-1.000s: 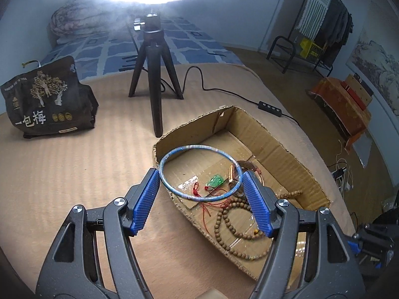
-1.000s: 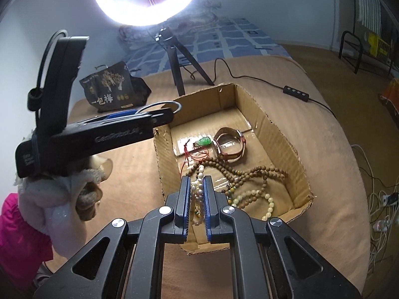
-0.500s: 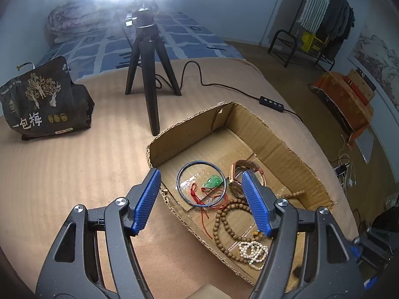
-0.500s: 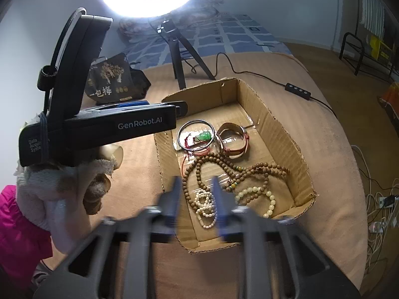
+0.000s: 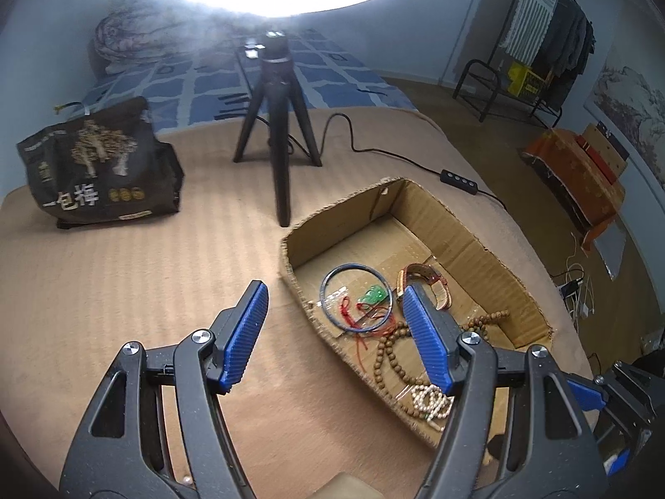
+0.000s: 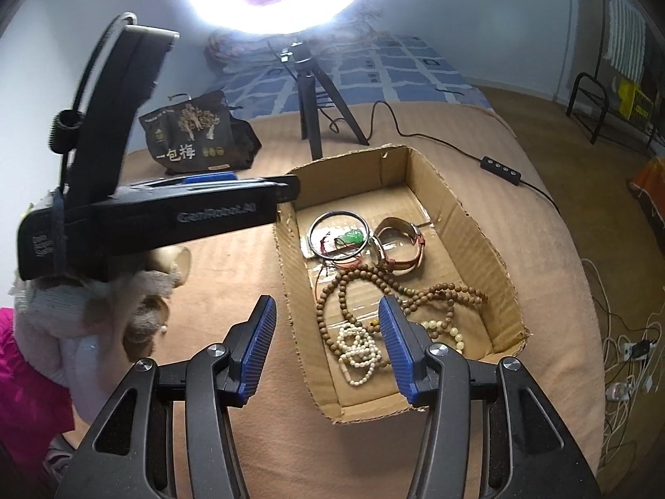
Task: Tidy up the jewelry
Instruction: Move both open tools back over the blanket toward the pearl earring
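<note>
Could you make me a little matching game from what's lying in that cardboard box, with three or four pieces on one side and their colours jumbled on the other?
Things
1. thin bangle
2. small pendant
3. watch strap
4. little bead bracelet

Colours
A. cream white
B. green
C. dark blue
D. reddish brown

Pairs: 1-C, 2-B, 3-D, 4-A

All four lie inside the cardboard box.
</note>
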### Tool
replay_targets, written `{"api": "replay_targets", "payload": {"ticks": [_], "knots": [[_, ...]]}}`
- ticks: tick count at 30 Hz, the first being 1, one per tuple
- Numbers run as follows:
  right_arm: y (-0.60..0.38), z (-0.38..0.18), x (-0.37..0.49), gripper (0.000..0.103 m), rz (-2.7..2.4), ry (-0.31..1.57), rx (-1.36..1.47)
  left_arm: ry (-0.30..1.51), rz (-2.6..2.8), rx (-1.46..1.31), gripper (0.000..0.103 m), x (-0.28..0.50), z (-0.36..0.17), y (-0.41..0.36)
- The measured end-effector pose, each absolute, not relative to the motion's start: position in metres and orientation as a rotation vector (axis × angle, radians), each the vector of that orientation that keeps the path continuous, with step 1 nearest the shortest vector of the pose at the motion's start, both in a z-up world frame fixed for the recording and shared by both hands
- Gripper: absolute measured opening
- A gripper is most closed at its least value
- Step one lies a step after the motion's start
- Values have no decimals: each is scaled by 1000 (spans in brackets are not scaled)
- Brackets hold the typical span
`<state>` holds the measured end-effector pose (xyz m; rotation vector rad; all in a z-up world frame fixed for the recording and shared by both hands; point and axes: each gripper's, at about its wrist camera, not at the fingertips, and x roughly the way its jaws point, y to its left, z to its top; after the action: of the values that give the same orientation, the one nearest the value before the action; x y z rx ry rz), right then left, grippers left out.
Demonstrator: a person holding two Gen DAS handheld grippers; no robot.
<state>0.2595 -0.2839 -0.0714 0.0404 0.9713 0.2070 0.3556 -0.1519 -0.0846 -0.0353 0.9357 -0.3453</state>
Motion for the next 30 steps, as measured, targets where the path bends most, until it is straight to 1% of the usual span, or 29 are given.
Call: {"api": "replay_targets", "payload": {"ticks": [11,13,16,23,30], "knots": [[-266,-52,236,51,250,922,20,873,-279,-69,70,314,-50,-90],[-258,-48,231,57,271,913,12,866,-268,-57,70,304,-46,-79],[-245,-43,219,60,330,895,8,864,-254,-65,70,288,-44,-58],[-212,-43,189,60,431,872,-39,880,-226,-74,70,251,-54,-16],[-193,-67,165,60,471,868,-125,921,-218,-84,69,231,-80,6]]}}
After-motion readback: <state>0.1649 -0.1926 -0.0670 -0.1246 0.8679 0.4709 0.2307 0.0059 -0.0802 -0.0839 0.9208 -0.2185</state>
